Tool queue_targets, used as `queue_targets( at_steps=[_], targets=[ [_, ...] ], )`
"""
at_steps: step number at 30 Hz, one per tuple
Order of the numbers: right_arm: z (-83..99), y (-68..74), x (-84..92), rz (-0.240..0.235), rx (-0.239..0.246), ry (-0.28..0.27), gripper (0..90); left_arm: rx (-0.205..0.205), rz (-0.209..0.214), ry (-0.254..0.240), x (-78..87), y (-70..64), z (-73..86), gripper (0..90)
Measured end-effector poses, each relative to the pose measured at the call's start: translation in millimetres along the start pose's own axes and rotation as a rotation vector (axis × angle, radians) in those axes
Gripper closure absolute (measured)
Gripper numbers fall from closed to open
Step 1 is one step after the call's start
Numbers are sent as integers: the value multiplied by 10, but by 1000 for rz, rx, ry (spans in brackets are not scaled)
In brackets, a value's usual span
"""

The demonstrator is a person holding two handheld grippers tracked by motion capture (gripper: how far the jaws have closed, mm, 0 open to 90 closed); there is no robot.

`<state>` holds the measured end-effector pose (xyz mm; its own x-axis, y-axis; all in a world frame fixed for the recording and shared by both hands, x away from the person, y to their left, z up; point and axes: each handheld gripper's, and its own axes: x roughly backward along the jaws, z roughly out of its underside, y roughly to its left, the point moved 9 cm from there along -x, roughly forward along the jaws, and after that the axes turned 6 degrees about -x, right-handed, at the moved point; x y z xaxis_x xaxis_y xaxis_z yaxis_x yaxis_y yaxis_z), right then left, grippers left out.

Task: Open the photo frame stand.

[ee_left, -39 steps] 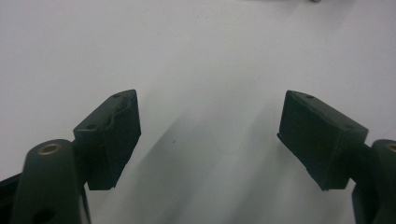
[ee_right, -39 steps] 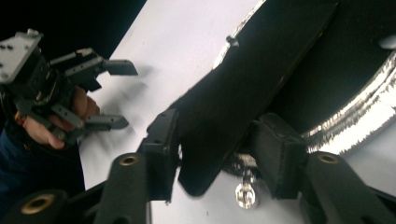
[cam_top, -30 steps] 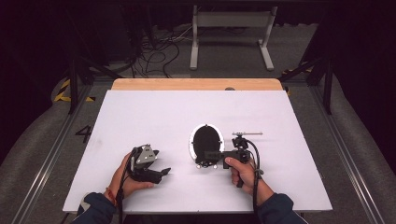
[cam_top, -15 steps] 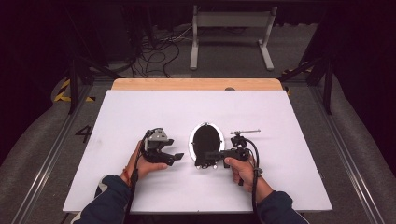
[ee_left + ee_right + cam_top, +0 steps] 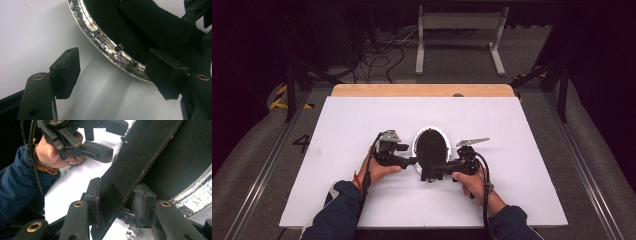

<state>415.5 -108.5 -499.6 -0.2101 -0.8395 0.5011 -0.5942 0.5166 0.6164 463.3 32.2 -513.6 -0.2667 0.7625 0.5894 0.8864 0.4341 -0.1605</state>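
A white sheet [image 5: 362, 125] was laid over the table, with a strip of bare wood [image 5: 422, 90] left exposed along the far edge. A small dark round item [image 5: 457, 94] was seen on that strip. Beyond the table, a white metal frame [image 5: 460, 35] and tangled cables [image 5: 382, 55] were seen on the floor. Yellow-black tape [image 5: 279, 97] was stuck at left.

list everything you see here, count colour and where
oval object: 1, black with a shiny silver rim, middle of the sheet
flat strap: 1, black, across the oval object, clamped in the right tool
sheet: 1, white, covering the table
table edge: 1, light wood, far side
frame: 1, grey metal, floor behind the table
cables: several, black, floor behind
left tool: 1, black, open at the rim
right tool: 1, black, gripping the strap
sleeves: 2, dark blue, bottom
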Motion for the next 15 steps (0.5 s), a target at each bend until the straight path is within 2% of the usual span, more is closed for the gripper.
queue_targets(
  at_steps=[2,5,15],
  targets=[
    [2,17,4,5,29,3,627,1,19,-10,7,-16,-19,296],
    [-1,38,4,9,60,4,628,15,71,-32,9,-61,-34,351],
    [10,80,18,3,131,5,645,15,89,-27,-25,-93,-40,336]
  ],
)
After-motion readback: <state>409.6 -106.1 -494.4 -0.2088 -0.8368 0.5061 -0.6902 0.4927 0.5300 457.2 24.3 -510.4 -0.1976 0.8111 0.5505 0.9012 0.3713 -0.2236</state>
